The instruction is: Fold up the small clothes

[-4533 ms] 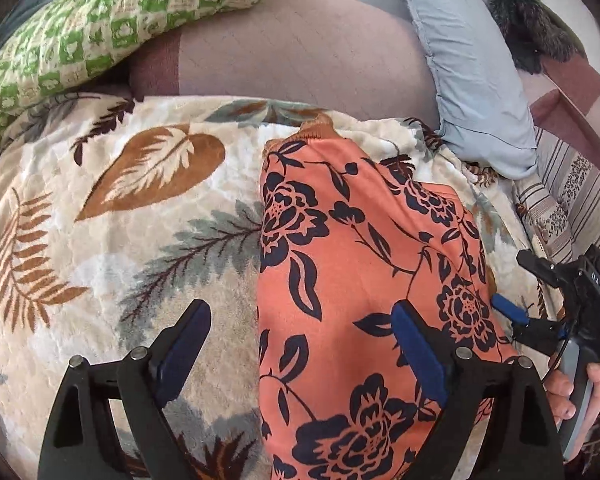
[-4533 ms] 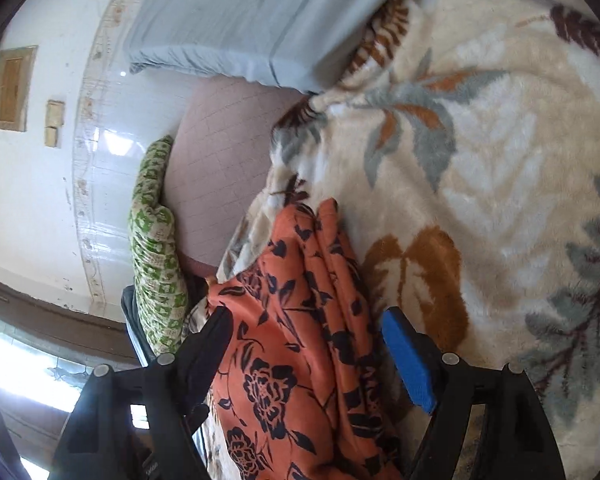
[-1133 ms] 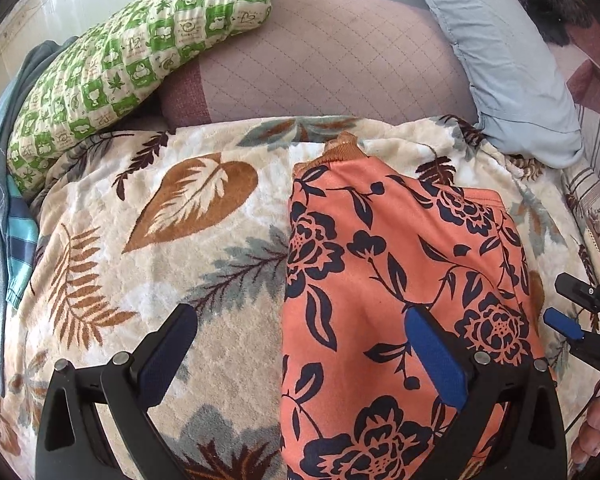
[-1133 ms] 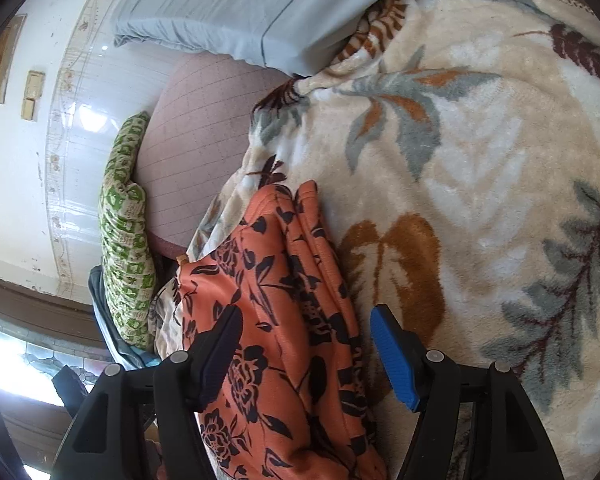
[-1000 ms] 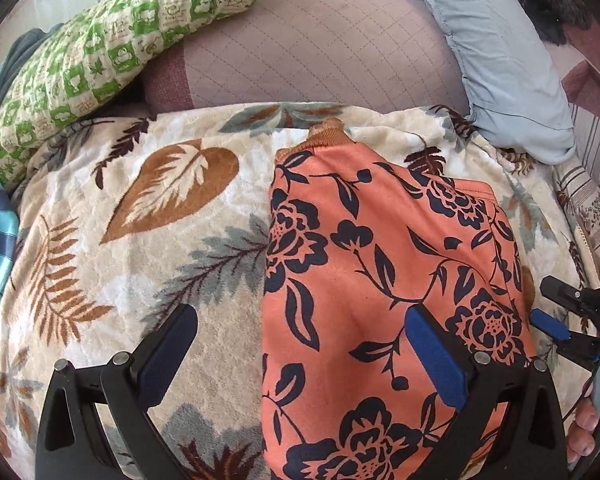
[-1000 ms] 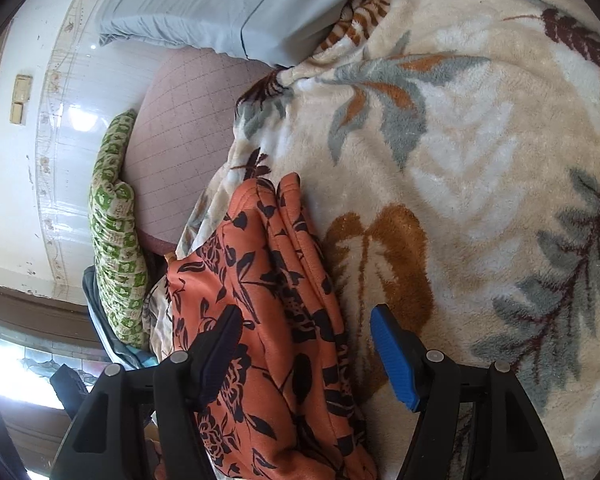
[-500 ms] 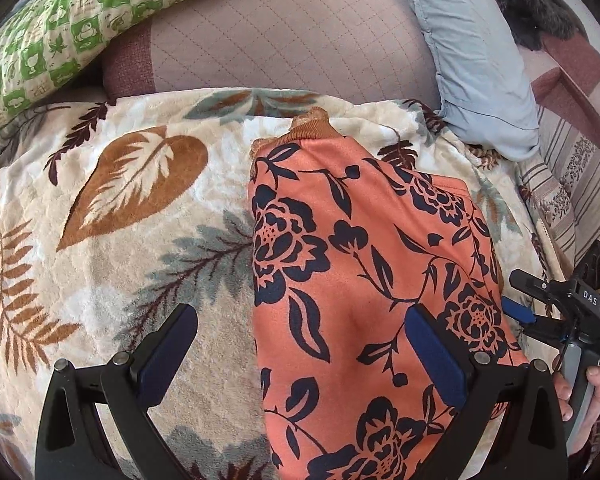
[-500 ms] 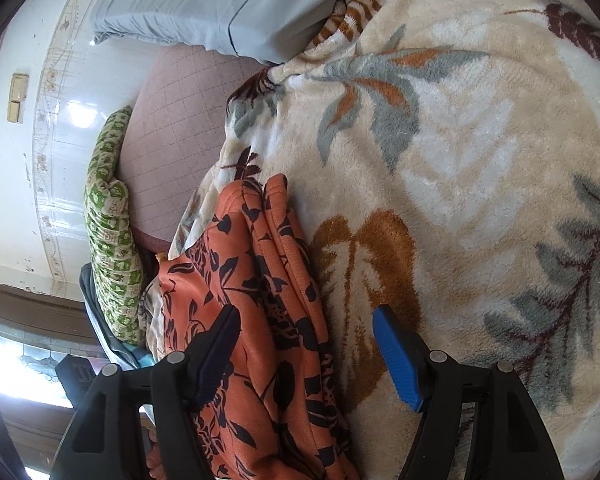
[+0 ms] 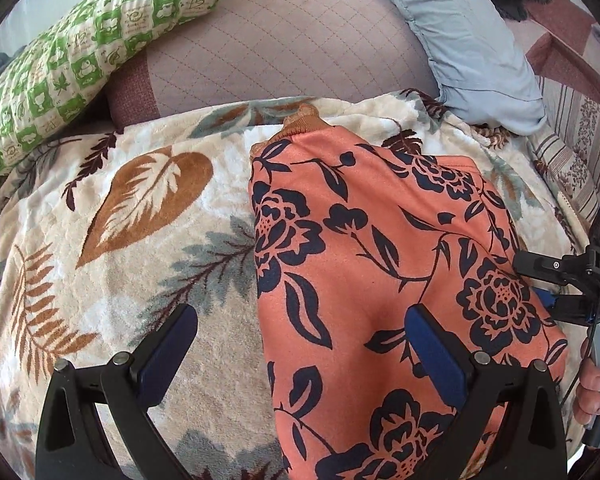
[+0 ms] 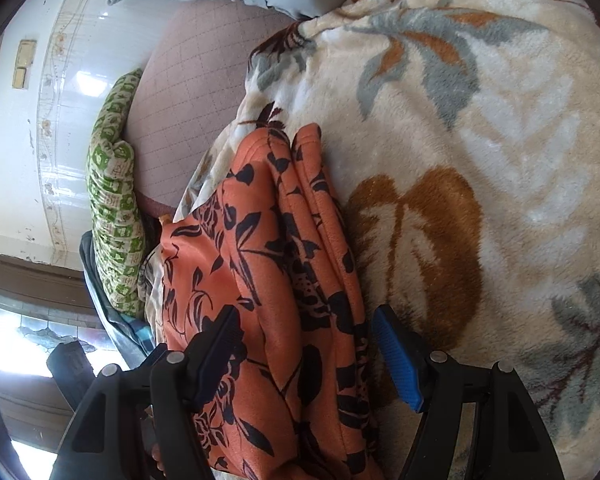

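Orange floral garment [image 9: 380, 264] folded on leaf-print blanket [image 9: 132, 216], green checked pillow [image 9: 84, 48] and blue pillow [image 9: 468, 40] behind, left gripper [image 9: 300, 344] open straddling its edge, right gripper [image 10: 304, 344] open over its folds.

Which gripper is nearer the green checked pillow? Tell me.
Left. The left gripper hovers on the garment's pillow-side edge; the right gripper straddles its far edge. Green checked pillow.

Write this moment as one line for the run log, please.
left hand-held gripper: open, over garment edge | right hand-held gripper: open, astride stacked folds | orange floral garment: folded on leaf-print blanket
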A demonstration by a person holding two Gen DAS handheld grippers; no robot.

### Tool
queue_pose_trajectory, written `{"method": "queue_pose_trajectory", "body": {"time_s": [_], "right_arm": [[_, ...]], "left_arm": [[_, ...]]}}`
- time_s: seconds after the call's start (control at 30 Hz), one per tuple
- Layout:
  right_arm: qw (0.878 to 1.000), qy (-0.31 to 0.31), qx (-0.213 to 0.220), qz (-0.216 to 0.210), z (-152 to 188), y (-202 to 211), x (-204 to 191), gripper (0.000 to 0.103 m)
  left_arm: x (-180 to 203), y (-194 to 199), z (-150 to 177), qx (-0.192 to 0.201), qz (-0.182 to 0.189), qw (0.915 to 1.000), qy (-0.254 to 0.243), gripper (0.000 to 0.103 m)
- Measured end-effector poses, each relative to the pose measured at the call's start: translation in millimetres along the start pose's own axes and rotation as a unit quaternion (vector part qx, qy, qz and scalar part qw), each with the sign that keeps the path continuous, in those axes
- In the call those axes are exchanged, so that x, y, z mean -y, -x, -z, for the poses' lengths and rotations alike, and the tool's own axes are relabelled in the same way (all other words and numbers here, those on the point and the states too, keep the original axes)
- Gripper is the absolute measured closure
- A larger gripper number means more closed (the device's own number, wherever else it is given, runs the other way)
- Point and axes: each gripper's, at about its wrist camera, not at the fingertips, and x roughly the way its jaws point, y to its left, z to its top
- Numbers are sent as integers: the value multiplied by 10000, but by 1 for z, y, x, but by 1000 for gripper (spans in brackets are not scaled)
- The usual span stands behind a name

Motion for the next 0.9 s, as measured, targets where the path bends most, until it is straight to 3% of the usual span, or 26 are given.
{"method": "queue_pose_trajectory", "body": {"time_s": [0.3,0.57,0.63,0.73,0.8,0.9], "right_arm": [[9998,89,-141,54,4,-15,-4,30],[9996,208,-32,-162,6,-22,-5,29],[9996,228,16,-189,7,-24,-5,31],[9993,244,54,-284,7,-25,-5,41],[9991,167,30,-378,6,-27,-2,52],[9990,159,60,-408,7,-24,-1,57]], "left_arm": [[19,-15,1,-38,-181,9992,-342,0],[26,-29,-4,-137,72,9996,-233,0],[28,-32,-6,-166,115,9995,-224,0],[30,-31,-8,-170,117,9995,-258,1],[30,-29,-7,-118,90,9996,-235,10],[34,-22,-5,24,-10,9995,-316,24]]}}
